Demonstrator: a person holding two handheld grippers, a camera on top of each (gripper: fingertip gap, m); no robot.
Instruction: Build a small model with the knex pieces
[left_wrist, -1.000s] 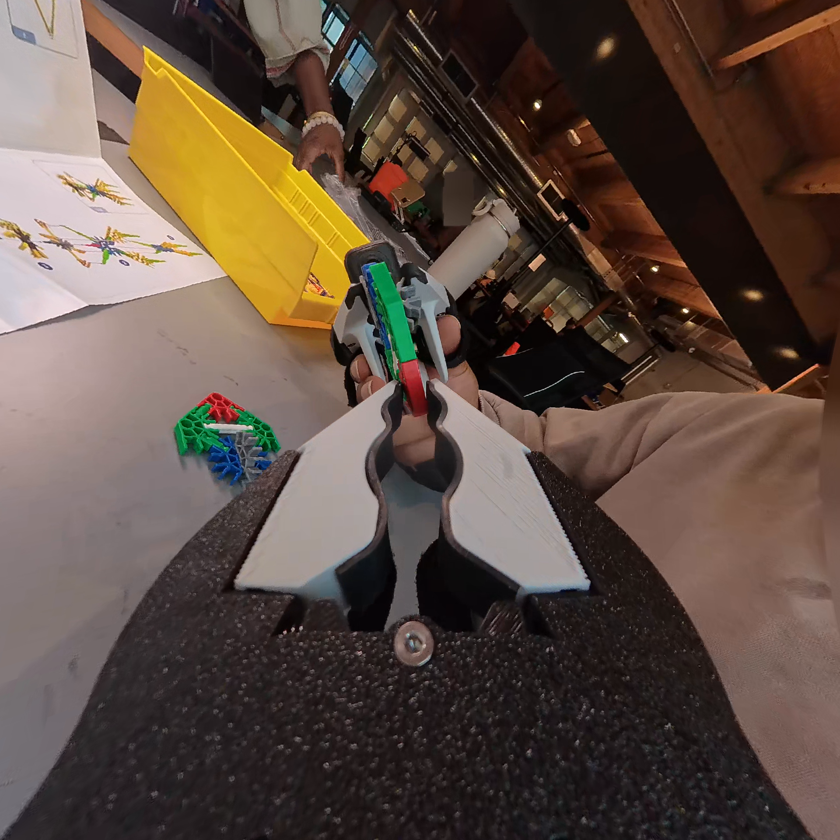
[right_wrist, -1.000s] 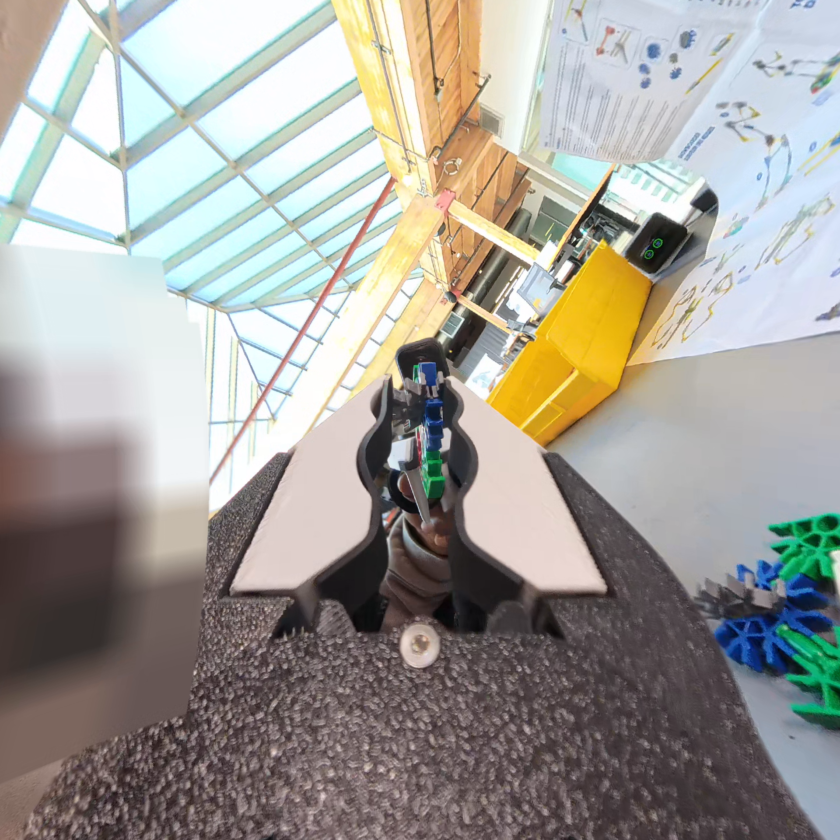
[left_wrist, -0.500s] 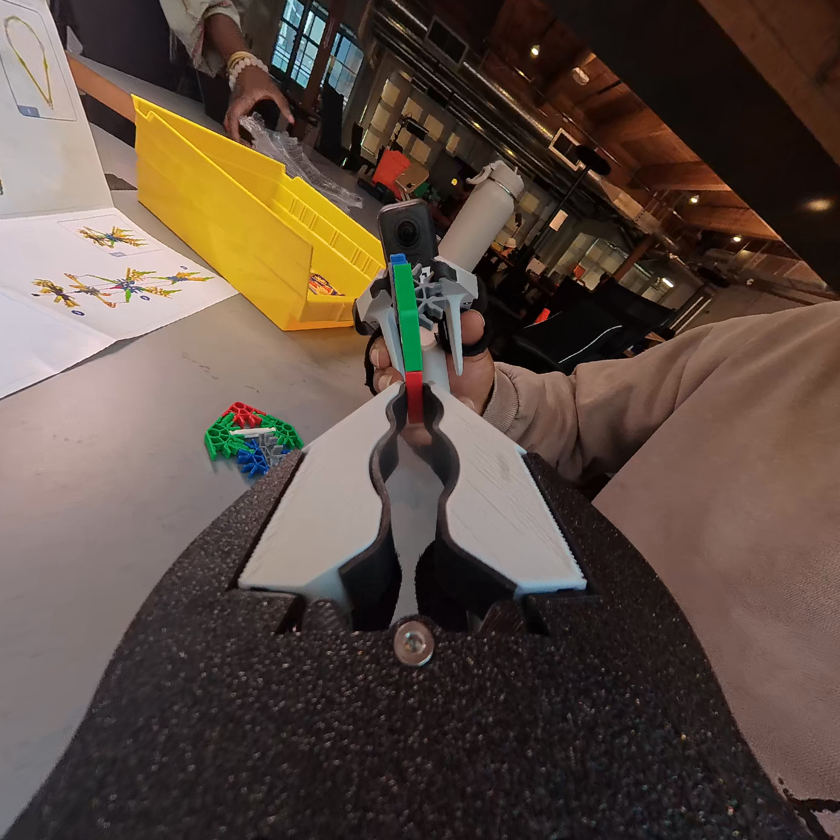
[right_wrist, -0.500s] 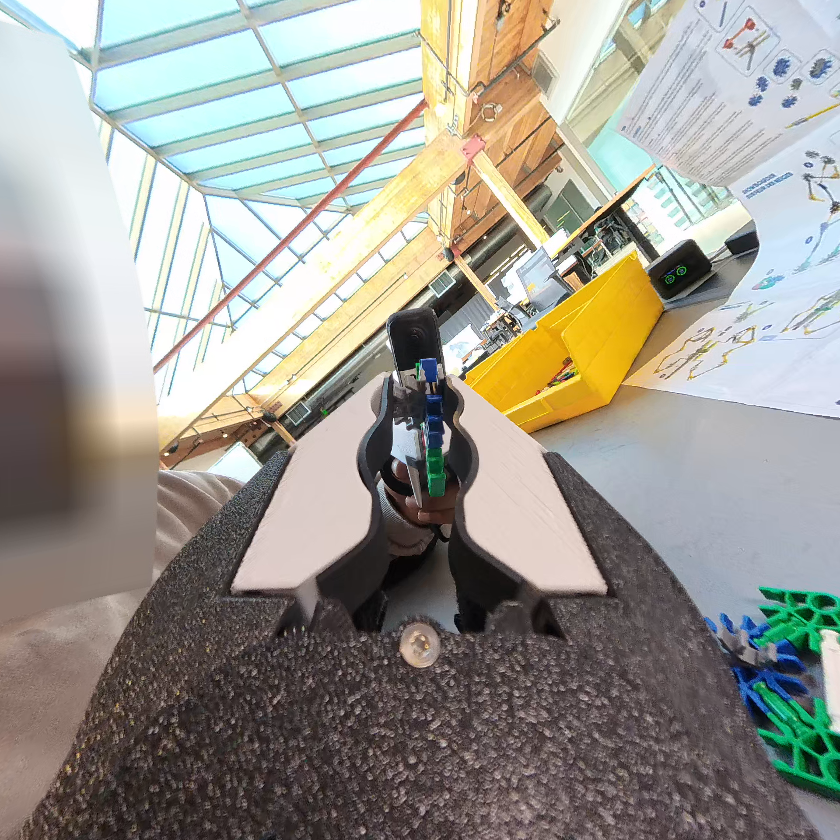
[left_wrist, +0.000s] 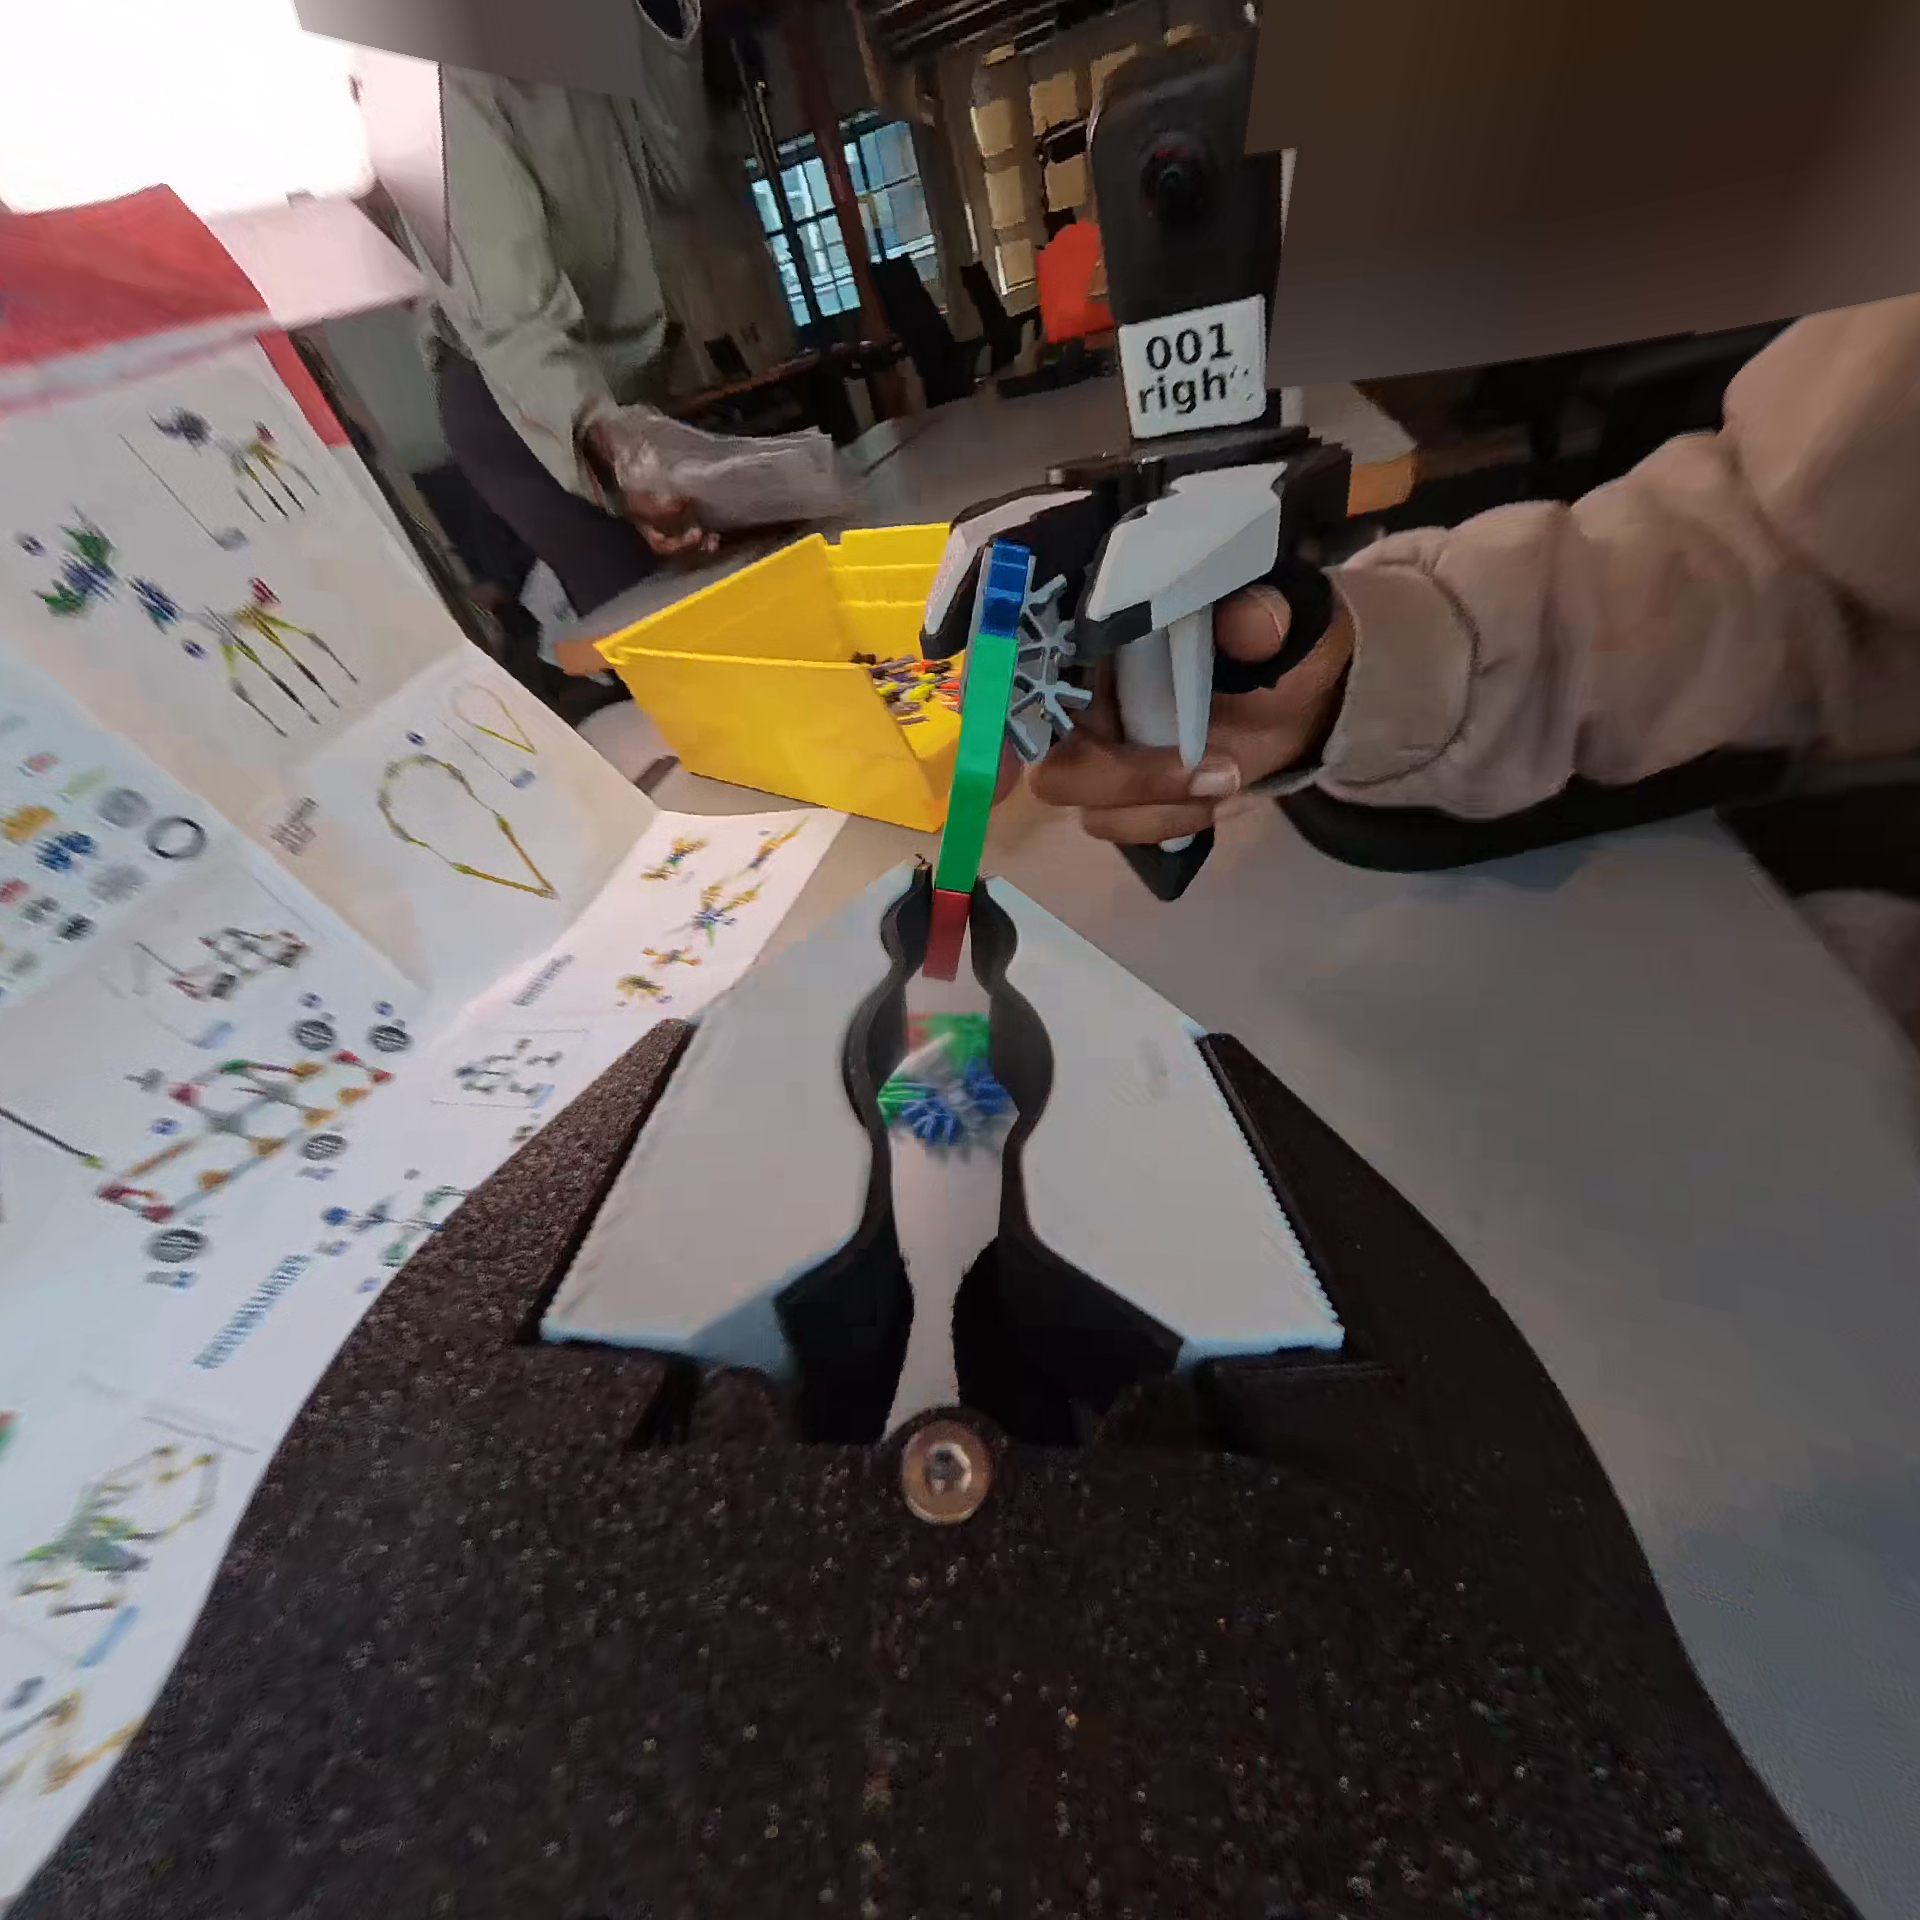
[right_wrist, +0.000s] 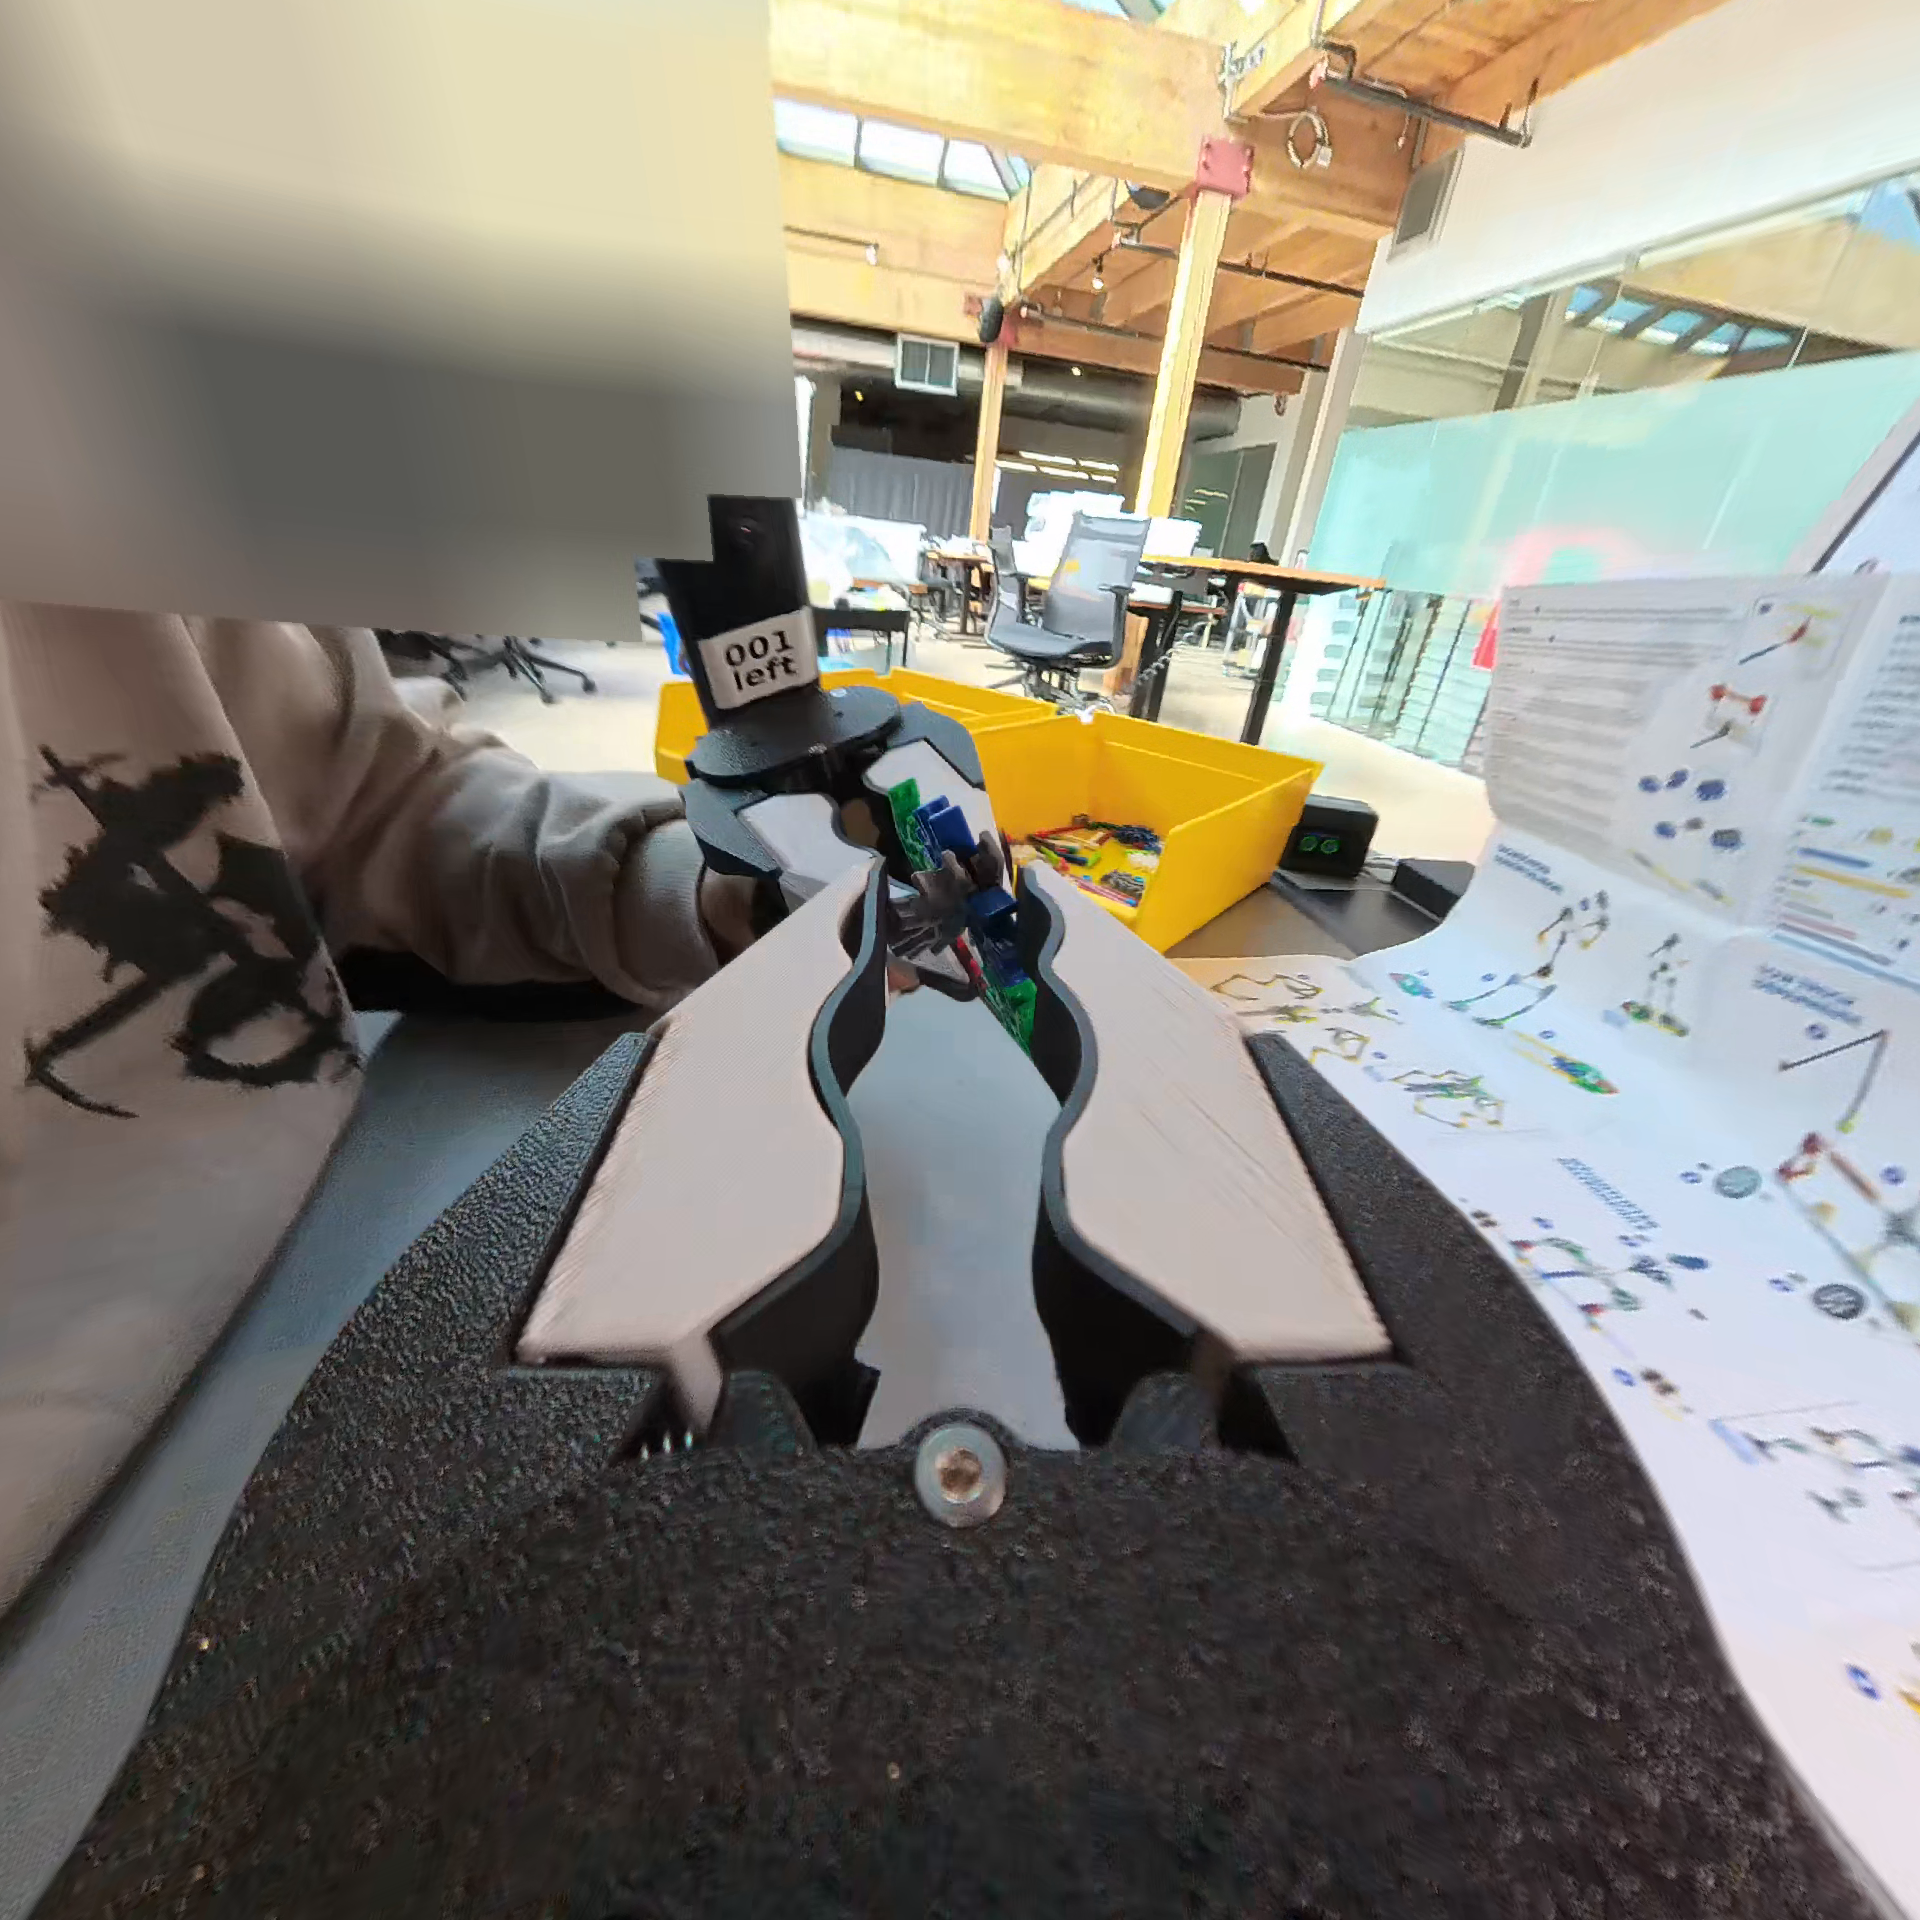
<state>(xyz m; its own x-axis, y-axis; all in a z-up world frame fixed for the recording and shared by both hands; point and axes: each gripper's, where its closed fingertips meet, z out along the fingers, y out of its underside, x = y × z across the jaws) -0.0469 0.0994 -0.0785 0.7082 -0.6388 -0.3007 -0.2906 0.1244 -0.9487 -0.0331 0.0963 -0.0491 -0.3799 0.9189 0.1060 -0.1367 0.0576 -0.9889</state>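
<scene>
Grey table (left_wrist: 1455, 1091) carries a yellow bin (left_wrist: 769, 707) and paper sheets (left_wrist: 260, 883). Above it, left gripper (left_wrist: 948, 914) pinches the red end of a toy assembly (left_wrist: 977, 758); right gripper (right_wrist: 951, 935) clamps its grey connector (right_wrist: 930, 909).

Yellow bin (left_wrist: 769, 696); red-green-blue toy piece (left_wrist: 971, 769); grey connector (left_wrist: 1044, 665).

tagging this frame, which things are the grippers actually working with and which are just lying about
In hand:
- left gripper
- right gripper
- connector assembly, held between both

Lying about:
- yellow bin
- instruction sheets
- loose connector cluster
</scene>
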